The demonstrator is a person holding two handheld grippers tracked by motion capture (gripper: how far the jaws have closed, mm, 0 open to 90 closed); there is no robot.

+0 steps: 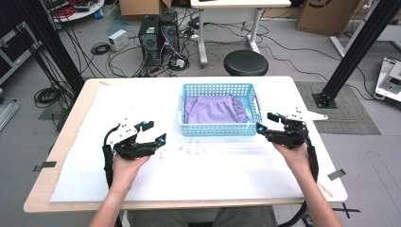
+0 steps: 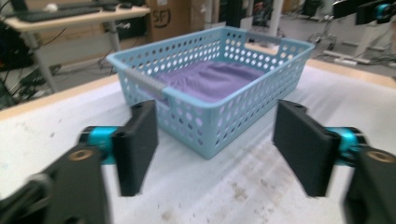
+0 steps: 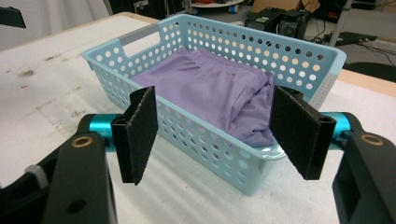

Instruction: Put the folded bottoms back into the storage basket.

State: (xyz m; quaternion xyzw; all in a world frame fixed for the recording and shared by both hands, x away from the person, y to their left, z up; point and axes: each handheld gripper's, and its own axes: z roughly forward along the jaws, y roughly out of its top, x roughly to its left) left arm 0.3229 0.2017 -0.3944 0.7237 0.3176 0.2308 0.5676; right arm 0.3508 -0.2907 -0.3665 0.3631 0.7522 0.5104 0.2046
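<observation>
Forearms come in from the bottom edge of the high view, one hand-held gripper each, over a white-covered tabletop (image 1: pixel 198 175). Biggest item: light-blue perforated basket (image 1: pixel 219 127), mid-tabletop toward the far side, long axis running left-right across the person. Inside it a folded purple cloth (image 1: pixel 215 109), lying flat on the basket floor, bunched a bit higher toward the right end wall. Right hand-held gripper (image 1: pixel 263 126) sits just beside the basket's near right corner, tips nearly at the wall, can't tell if touching. Jaws stand wide apart, nothing between the pads; right gripper view looks over the near rim straight at the cloth (image 3: pixel 219 95). Left hand-held gripper (image 1: pixel 152 133) is further off, near-left of the basket w/ bare tabletop between; jaws also spread wide, empty, the basket corner (image 2: pixel 205 126) framed between them but well ahead. So cloth lies fwd and inboard of both, right side nearer. My read: right goes in first, over the rim, down onto the bunched edge; left has more travel.
</observation>
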